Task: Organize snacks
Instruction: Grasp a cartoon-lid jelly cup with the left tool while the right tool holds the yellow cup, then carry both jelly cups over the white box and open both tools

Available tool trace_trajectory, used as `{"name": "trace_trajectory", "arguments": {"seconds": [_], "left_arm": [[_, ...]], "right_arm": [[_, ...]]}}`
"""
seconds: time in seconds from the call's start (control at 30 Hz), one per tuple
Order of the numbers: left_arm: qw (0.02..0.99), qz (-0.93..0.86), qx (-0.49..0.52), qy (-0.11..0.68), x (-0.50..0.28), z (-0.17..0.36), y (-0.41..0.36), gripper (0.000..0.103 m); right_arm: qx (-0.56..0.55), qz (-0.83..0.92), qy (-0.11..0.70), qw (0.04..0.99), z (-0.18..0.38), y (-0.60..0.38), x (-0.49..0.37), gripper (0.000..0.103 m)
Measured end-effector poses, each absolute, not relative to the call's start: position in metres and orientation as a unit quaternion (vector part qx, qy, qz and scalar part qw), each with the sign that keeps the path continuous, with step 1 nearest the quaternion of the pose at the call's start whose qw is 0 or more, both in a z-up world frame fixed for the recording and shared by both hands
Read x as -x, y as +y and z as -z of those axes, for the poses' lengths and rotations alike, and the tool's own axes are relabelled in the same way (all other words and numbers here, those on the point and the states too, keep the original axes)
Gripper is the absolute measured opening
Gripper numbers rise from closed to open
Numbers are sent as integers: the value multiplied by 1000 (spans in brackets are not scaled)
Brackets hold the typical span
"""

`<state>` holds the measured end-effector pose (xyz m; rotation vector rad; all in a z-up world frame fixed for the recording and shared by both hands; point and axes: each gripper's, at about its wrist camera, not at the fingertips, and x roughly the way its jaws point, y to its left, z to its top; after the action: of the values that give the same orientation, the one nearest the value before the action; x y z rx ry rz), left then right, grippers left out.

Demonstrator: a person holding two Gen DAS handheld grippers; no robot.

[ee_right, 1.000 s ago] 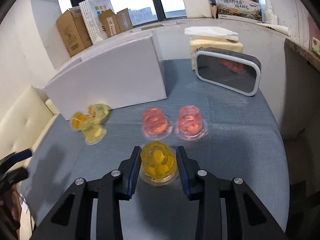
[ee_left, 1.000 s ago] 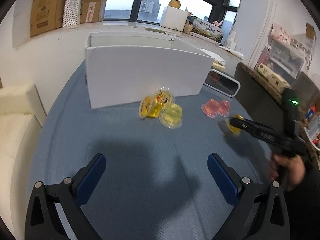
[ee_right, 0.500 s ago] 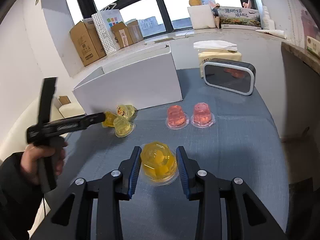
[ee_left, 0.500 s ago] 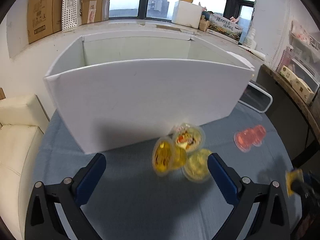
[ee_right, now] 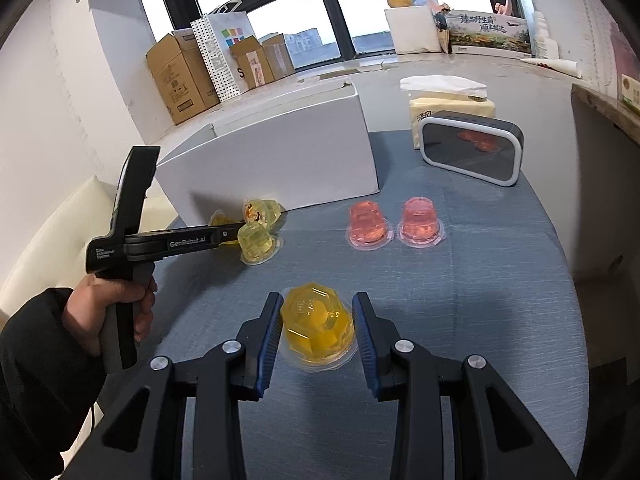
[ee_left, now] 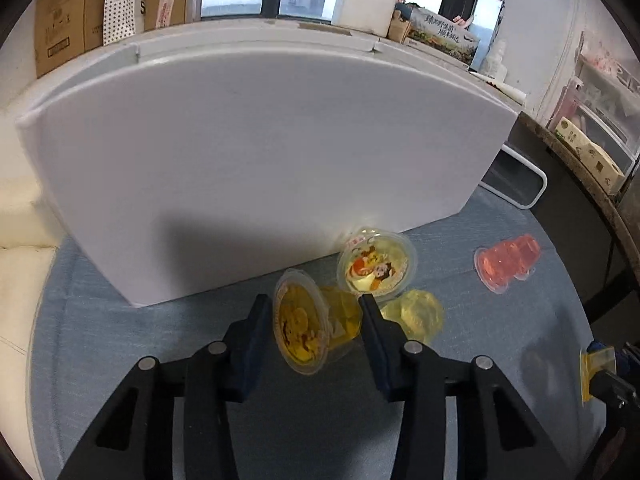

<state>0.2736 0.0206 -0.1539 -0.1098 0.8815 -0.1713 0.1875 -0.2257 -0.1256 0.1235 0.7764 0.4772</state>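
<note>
My left gripper (ee_left: 314,312) is closing its jaws on an amber jelly cup (ee_left: 316,328) that lies on its side, lid toward the left pad, just in front of the white box (ee_left: 260,160). A cartoon-lidded cup (ee_left: 376,266) and a pale yellow cup (ee_left: 416,314) sit right beside it. Two pink jelly cups (ee_right: 368,224) stand upside down on the blue cloth further right. My right gripper (ee_right: 316,332) is shut on an orange-yellow jelly cup (ee_right: 316,328), held a little above the cloth. The left gripper (ee_right: 232,234) and the hand holding it show in the right wrist view.
A dark oblong mirror-fronted device (ee_right: 472,152) stands at the back right with a tissue pack (ee_right: 452,106) behind it. Cardboard boxes (ee_right: 180,76) line the windowsill. A cream sofa (ee_right: 48,240) borders the table's left side; the table's edge (ee_right: 568,264) drops off at the right.
The left gripper came forward and down to the cup cluster by the box, and its wide-open jaws closed around the amber cup. The right gripper drew back with its cup.
</note>
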Motion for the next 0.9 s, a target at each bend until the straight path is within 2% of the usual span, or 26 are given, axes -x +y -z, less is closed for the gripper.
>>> {"name": "trace_trajectory", "arguments": {"seconds": [0.2,0.43,0.67,0.9], "left_arm": [[915,106,63,384,-235,121,30,48],[940,124,55,313,-198,52,41,49],[954,128,65,263,-218,-2,55,49],[953,121,78,266,-278,-12,71,49]], "right_arm": [[-60,-240,366,897,117,-218,-186,39],[-46,-266,334,903,85,-193,-200,39],[-27,-283,285,915,37,-163,-240,39],[-25,-296,267,917,9,-132,-304,39]]}}
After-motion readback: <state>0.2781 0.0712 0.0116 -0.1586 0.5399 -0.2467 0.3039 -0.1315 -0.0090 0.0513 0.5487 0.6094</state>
